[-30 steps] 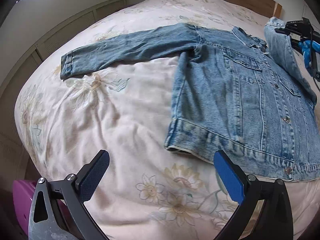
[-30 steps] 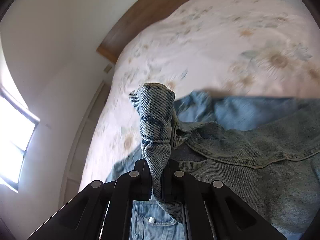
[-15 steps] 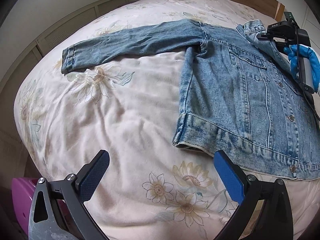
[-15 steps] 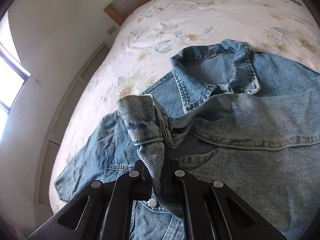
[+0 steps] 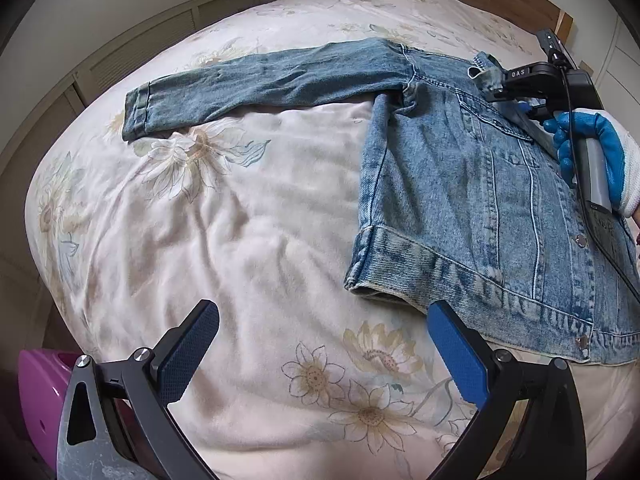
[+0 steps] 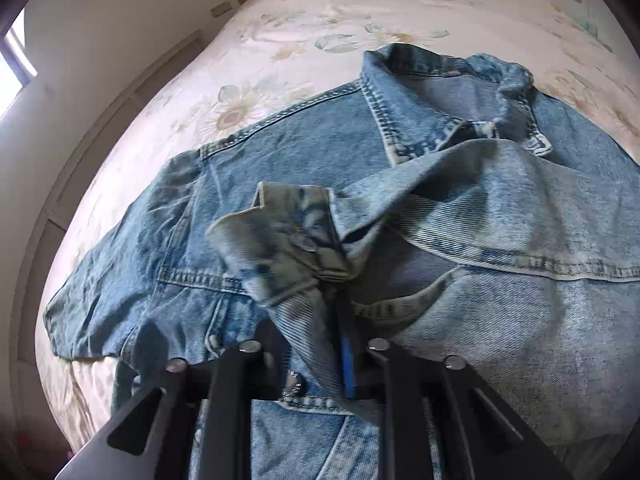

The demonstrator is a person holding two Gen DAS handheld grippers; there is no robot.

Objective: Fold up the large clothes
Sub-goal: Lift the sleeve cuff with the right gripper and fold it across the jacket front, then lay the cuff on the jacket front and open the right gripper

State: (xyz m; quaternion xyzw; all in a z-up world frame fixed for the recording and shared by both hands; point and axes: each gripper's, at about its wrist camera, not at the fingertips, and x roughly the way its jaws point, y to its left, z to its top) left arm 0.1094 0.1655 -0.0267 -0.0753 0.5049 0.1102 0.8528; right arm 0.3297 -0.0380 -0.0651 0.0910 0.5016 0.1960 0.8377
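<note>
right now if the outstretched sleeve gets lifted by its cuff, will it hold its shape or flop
The sleeve would likely flop: it lies creased on the bed. The thick-looking denim and rolled cuff suggest some weight, so it probably drapes in broad bends.

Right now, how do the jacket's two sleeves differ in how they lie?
The outstretched sleeve lies flat on the bedspread, straight out from the jacket body; the folded sleeve is brought across onto that body. The outstretched sleeve's cuff rests untouched, while the folded sleeve's cuff sits bunched between the right gripper's opening jaws. Both are the same washed denim.
</note>
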